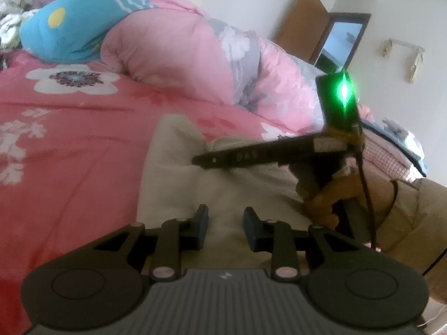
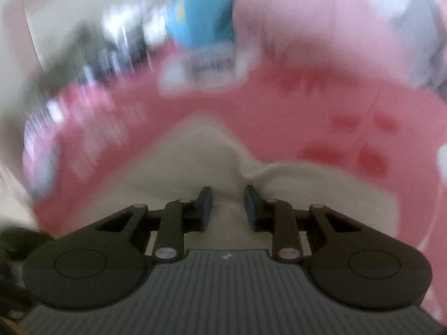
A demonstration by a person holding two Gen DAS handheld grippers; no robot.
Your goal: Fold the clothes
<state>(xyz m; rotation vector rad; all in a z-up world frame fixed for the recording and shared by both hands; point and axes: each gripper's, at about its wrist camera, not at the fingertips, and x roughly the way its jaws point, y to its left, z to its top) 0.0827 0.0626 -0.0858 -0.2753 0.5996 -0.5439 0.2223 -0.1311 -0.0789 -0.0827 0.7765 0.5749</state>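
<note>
A cream garment [image 1: 223,184] lies rumpled on the pink flowered bed sheet [image 1: 83,139]. My left gripper [image 1: 226,223] hovers low over its near part, open by a narrow gap with only cloth surface showing between the blue pads. My right gripper [image 1: 201,161], held by a hand [image 1: 327,198], reaches in from the right, its tip over the garment's far folds. In the blurred right wrist view that gripper [image 2: 227,203] stands narrowly open above a raised ridge of the garment [image 2: 195,153], and no pad visibly presses on cloth.
A bunched pink quilt [image 1: 181,55] and a blue pillow [image 1: 69,28] fill the far side of the bed. A pink checked cloth [image 1: 391,153] lies at the right. The person's beige trousers [image 1: 413,209] stand at the right edge. A brown door [image 1: 301,22] is behind.
</note>
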